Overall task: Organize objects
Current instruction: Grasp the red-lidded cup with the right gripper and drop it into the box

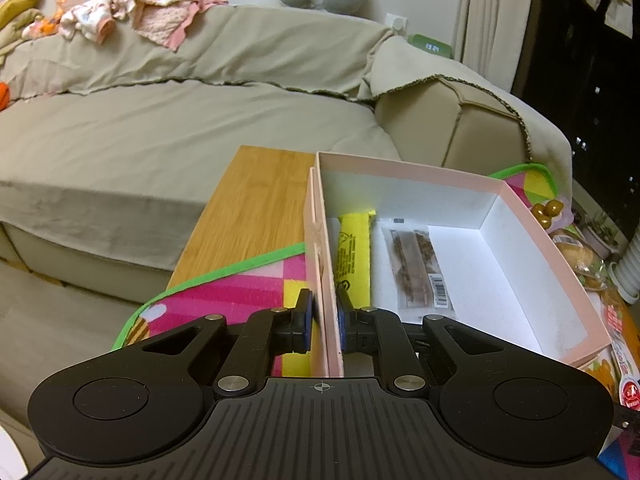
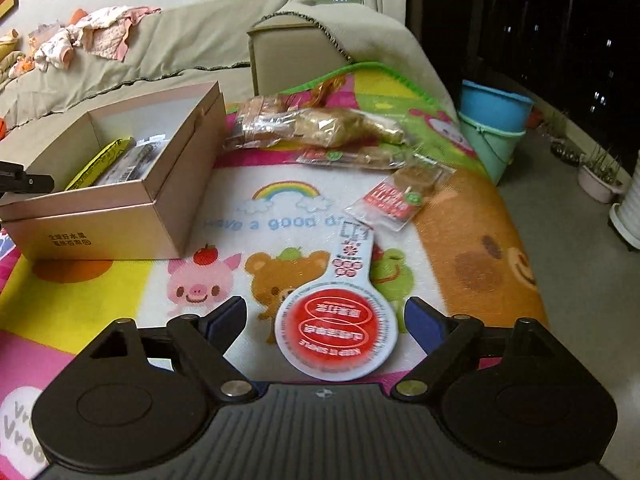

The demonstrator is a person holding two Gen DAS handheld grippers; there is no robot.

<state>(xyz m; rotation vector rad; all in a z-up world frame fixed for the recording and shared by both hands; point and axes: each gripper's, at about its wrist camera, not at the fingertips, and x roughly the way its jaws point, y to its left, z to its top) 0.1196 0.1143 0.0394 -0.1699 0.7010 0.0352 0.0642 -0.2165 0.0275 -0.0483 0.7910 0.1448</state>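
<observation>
Beyond both claws stretches the grey-covered sofa (image 1: 168,128), heaped at its far end with pink and white clothes (image 1: 132,8). Under the claws lies the bright cartoon mat (image 2: 120,280), spread over a wooden tabletop (image 1: 256,208) that shows bare ahead and to the left of the left gripper (image 1: 324,320). On the mat stands the open pink box (image 1: 552,280), its near left wall running straight out from the left gripper, whose blue pads are pinched narrow on that wall, one pad outside and one inside. Within the box, just ahead and to the right of that claw, a yellow packet (image 1: 354,252) lies along the held wall, and a clear packet with brown contents (image 1: 420,268) lies just beside it, further right. From the right wrist view the same box sits ahead and to the left of the right gripper (image 2: 326,326), which hangs with its fingers spread wide and nothing between the pads. Between and just below those spread fingers lies a white spoon-shaped card with a red round label (image 2: 336,328), its handle pointing away from the claw. Farther ahead, slightly right, lie a small red snack packet (image 2: 390,200) and, beyond it, a pile of clear bags of golden-brown snacks (image 2: 320,128).
</observation>
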